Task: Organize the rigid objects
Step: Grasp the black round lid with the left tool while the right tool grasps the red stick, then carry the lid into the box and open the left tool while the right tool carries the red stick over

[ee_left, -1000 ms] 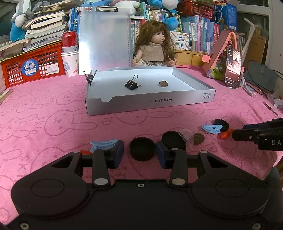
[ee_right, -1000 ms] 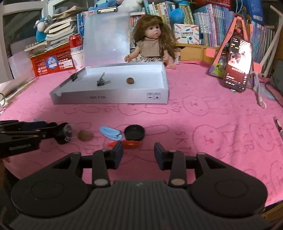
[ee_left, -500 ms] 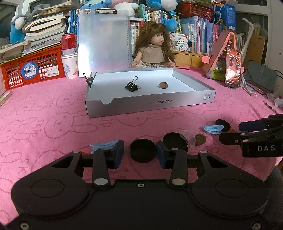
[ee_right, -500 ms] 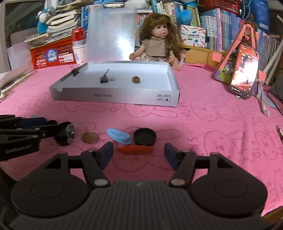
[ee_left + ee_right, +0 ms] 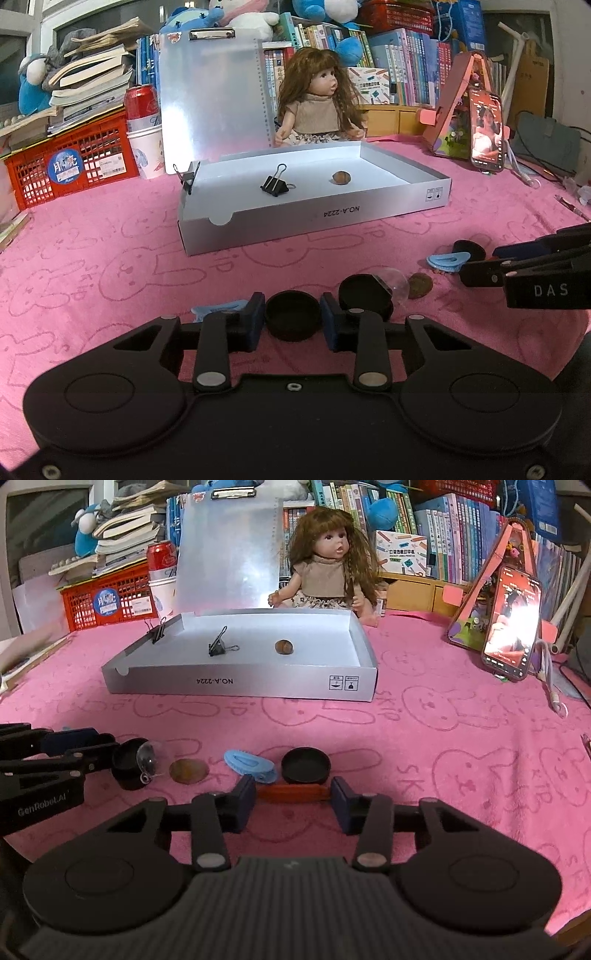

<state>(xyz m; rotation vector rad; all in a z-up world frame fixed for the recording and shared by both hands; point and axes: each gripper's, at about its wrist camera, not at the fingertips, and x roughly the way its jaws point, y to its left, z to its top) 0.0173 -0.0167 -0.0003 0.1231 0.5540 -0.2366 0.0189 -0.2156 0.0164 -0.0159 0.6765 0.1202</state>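
My left gripper (image 5: 292, 319) stands open around a black round cap (image 5: 292, 314) on the pink cloth; the pads sit close on both sides, with contact unclear. A black capsule with a clear dome (image 5: 373, 293) and a brown coin (image 5: 419, 285) lie just right of it. My right gripper (image 5: 293, 799) is open with an orange clip (image 5: 293, 793) lying between its fingertips. A blue clip (image 5: 249, 762) and another black cap (image 5: 306, 765) lie just beyond. The silver box (image 5: 240, 683) holds a binder clip (image 5: 218, 646) and a nut (image 5: 284, 646).
A second blue clip (image 5: 218, 308) lies by my left finger. A doll (image 5: 317, 107), clipboard (image 5: 214, 96), red crate (image 5: 70, 162), can and cups stand behind the box. A phone on a stand (image 5: 511, 620) is at the right. Another binder clip (image 5: 157, 631) grips the box's rim.
My right gripper has opened wider and moved forward, so the orange clip now lies between its fingertips. My left gripper has closed in slightly around the black cap.
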